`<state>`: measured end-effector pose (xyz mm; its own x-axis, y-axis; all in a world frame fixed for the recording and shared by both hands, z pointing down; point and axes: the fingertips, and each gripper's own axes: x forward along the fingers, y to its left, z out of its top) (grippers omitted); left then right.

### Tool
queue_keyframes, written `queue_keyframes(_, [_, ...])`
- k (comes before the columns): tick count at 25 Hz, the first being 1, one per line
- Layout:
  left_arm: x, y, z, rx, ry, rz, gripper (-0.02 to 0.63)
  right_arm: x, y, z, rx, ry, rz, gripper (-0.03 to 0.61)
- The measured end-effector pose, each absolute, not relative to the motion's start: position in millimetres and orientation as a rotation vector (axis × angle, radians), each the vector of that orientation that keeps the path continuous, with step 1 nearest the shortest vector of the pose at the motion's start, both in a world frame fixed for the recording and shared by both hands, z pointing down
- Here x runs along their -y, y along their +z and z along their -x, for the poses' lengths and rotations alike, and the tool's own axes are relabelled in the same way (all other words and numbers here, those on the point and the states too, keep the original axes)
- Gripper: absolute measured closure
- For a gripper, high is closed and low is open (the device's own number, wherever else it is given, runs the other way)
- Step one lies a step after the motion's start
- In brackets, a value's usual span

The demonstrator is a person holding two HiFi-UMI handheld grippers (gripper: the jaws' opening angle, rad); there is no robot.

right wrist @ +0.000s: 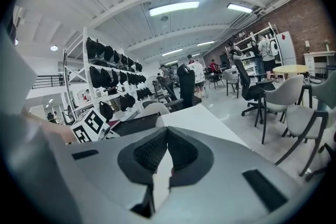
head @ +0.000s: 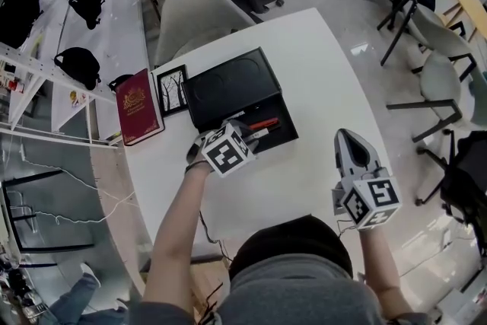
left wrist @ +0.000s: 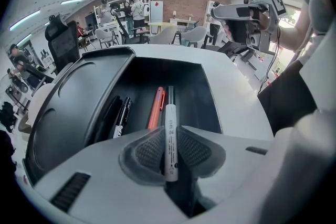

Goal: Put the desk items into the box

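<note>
A black box [head: 228,84] lies open on the white table [head: 319,65], its lid folded back. My left gripper [head: 242,132] points steeply down over the box's tray. It is shut on a white marker pen [left wrist: 170,128], whose dark tip reaches toward the tray floor [left wrist: 197,99]. An orange pen [left wrist: 156,107] and a black marker [left wrist: 122,115] lie in the tray beside it. My right gripper [head: 348,135] hovers over the table's right side, away from the box. Its pads [right wrist: 181,152] meet at the tips with nothing between them.
A dark red book [head: 138,106] and a small framed picture [head: 173,90] lie left of the box. A beige chair [head: 194,15] stands behind the table, with office chairs [head: 441,84] to the right. A shelf with black bags [head: 76,4] stands at the left.
</note>
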<state>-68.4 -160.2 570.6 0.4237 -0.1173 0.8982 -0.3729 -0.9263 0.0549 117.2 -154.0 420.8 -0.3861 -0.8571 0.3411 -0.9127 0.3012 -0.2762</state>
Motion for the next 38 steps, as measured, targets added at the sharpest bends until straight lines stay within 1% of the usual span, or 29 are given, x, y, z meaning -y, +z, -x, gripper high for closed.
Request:
queue_keyframes(10, [157, 565, 72, 0.429, 1.504, -2.42, 0.532, 157, 422, -114, 2.45, 0.654, -1.636, 0.574])
queue_keyframes(19, [156, 536, 76, 0.514, 1.485, -2.475, 0.532, 156, 419, -108, 2.477, 0.652, -1.603, 0.574])
queue_keyframes(38, [157, 478, 91, 1.049, 1.073, -2.514, 0.538, 150, 411, -82, 2.567, 0.619, -1.488, 0.574])
